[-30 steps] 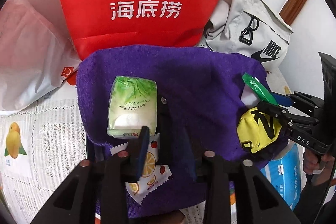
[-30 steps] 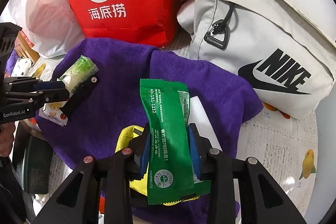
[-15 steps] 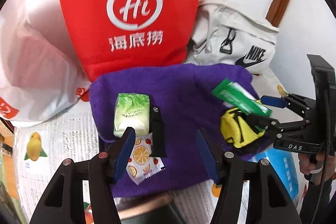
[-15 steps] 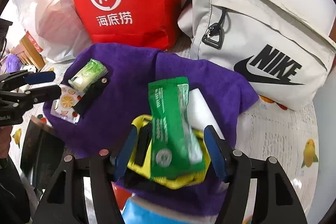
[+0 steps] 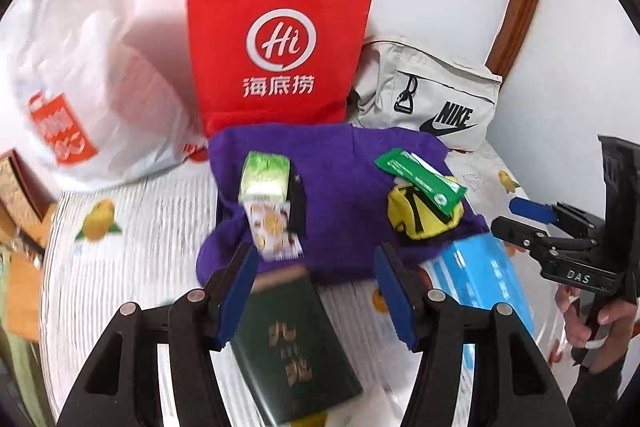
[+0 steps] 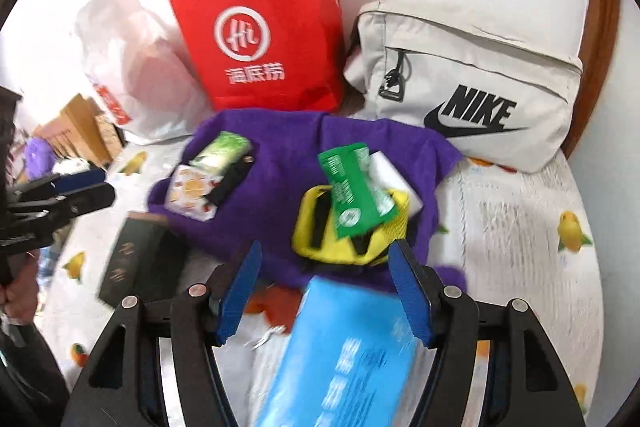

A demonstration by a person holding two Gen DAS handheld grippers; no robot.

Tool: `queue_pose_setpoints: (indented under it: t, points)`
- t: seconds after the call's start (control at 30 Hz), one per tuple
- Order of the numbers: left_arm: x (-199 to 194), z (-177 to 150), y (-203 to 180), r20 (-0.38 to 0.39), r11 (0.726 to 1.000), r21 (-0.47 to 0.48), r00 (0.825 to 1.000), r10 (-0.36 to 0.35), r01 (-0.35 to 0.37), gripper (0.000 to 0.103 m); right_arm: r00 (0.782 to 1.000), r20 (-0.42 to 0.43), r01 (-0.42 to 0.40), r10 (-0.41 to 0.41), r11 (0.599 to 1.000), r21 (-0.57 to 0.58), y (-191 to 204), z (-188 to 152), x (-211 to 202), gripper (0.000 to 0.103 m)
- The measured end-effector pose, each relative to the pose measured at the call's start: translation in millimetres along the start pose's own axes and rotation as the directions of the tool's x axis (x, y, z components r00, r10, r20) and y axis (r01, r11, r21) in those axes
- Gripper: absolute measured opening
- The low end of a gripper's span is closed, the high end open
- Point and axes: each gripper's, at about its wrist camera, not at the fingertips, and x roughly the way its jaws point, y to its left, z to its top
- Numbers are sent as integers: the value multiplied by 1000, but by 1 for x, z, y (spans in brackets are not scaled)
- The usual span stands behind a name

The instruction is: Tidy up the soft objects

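Observation:
A purple towel lies spread on the table. On its left part rest a green tissue pack, a fruit-print sachet and a black strip. On its right part a green sachet lies across a yellow pouch, beside a white block. My left gripper hovers open, back from the towel's near edge and holding nothing. The right gripper is open too and holds nothing.
Along the wall stand a red paper bag, a white plastic bag and a grey Nike bag. A dark green box and a blue tissue pack lie near the grippers on the fruit-print tablecloth.
The right gripper let go of the green sachet; the left opened at the fruit-print sachet. Both then drew back and up, so the towel looks smaller and farther off.

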Motion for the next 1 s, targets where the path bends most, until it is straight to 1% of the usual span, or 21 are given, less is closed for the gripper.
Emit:
queue_pose_setpoints:
  t: [0.1,0.13,0.2,0.27,0.43,0.53,0.63,0.7,0.83,1.0]
  points:
    - [-11,-19,0,-8,1000,-16,1000,-6,6,58,1000,17,-14,14,1000,2,11,-17,-14,67]
    - [-14,-28,-1,-13,1000,-24,1000,-8,8,58,1000,17,-9,9,1000,-7,17,-24,-19,69]
    - [-18,-44,-1,-28,999,-33,999,-20,19,58,1000,11,-3,3,1000,-28,25,-36,-27,69]
    - [-21,-58,-3,-42,999,-37,999,-23,21,58,1000,5,-19,19,999,-42,34,-52,-34,69]
    - [-30,-97,-5,-56,999,-43,998,-19,16,58,999,-12,-41,40,996,-78,59,-95,-43,69]
    - [-30,-120,-3,-79,997,-72,997,-20,15,58,998,-17,-62,60,994,-91,72,-118,-45,69]
    - [-30,-141,0,-92,995,-100,996,-17,8,58,995,-24,-98,96,991,-87,82,-137,-41,69]
    - [-32,-152,3,-93,993,-116,995,-23,12,58,994,-31,-104,102,990,-93,89,-146,-35,69]
    - [-37,-172,6,-89,990,-138,996,-28,16,58,993,-9,-119,119,982,-145,105,-159,-24,69]
    - [-37,-186,6,-100,990,-136,994,-37,24,60,996,-33,-90,85,978,-186,113,-165,-6,69]
